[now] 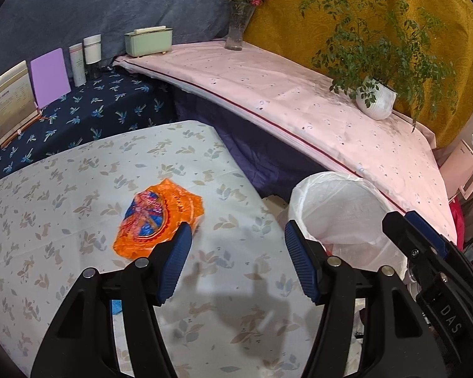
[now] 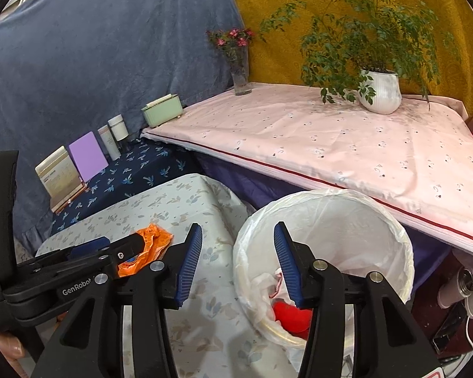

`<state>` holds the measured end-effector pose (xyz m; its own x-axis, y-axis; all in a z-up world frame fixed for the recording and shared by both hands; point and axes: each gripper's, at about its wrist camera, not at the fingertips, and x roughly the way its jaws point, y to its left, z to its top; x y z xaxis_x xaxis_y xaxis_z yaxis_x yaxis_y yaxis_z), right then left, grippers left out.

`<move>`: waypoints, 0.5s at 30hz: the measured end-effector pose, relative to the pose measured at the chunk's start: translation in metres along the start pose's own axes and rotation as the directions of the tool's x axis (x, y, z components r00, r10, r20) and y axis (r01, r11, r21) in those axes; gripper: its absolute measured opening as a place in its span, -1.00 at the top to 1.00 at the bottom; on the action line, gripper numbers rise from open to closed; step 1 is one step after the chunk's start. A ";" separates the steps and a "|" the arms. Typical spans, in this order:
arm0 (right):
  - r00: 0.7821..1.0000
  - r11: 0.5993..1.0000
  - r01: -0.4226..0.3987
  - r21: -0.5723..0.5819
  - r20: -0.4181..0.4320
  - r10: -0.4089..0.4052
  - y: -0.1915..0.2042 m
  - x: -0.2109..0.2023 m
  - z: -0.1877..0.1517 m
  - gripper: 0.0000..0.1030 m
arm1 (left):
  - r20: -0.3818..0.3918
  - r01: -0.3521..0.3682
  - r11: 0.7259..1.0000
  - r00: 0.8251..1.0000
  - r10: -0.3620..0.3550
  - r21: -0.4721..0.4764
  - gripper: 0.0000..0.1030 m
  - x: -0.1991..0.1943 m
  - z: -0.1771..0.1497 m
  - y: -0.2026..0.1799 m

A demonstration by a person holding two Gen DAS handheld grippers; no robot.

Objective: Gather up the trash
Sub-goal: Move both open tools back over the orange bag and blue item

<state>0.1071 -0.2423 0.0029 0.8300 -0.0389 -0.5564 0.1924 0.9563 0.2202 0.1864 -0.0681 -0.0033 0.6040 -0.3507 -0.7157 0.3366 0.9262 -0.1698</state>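
Spread left gripper (image 1: 238, 260) fingers are near the wrapper (image 1: 157, 223); crumpled film could slip, missing the bin (image 1: 340, 211). Right gripper (image 2: 238, 264) is also spread.

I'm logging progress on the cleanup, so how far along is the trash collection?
Partly done: the lined bin already holds a red item and pale crumpled trash. Nothing is in hand; the left gripper and right gripper both have their jaws open and empty. Left to do: the orange wrapper lying on the leaf-print table.
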 end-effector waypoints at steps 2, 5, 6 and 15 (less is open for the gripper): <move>1.000 1.000 -0.005 -0.008 -0.007 0.005 0.006 0.002 -0.001 0.08 | -0.004 -0.007 1.000 1.000 0.007 -0.003 -0.13 0.001 -0.003 0.007; 1.000 1.000 -0.011 -0.021 -0.017 0.010 0.015 0.006 -0.003 0.06 | -0.014 -0.019 1.000 1.000 0.019 0.000 -0.13 0.002 -0.008 0.017; 1.000 1.000 -0.015 -0.024 -0.020 0.014 0.018 0.008 -0.004 0.05 | -0.019 -0.024 1.000 1.000 0.024 0.000 -0.13 0.002 -0.010 0.020; 0.998 0.998 -0.042 -0.051 -0.054 0.039 0.045 0.020 -0.012 0.02 | -0.059 -0.058 0.998 0.997 0.058 0.012 -0.29 0.008 -0.030 0.056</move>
<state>0.1261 -0.1968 -0.0080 0.8074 0.0139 -0.5898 0.1311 0.9705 0.2024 0.1884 -0.0155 -0.0388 0.5787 -0.2875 -0.7632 0.3098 0.9432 -0.1204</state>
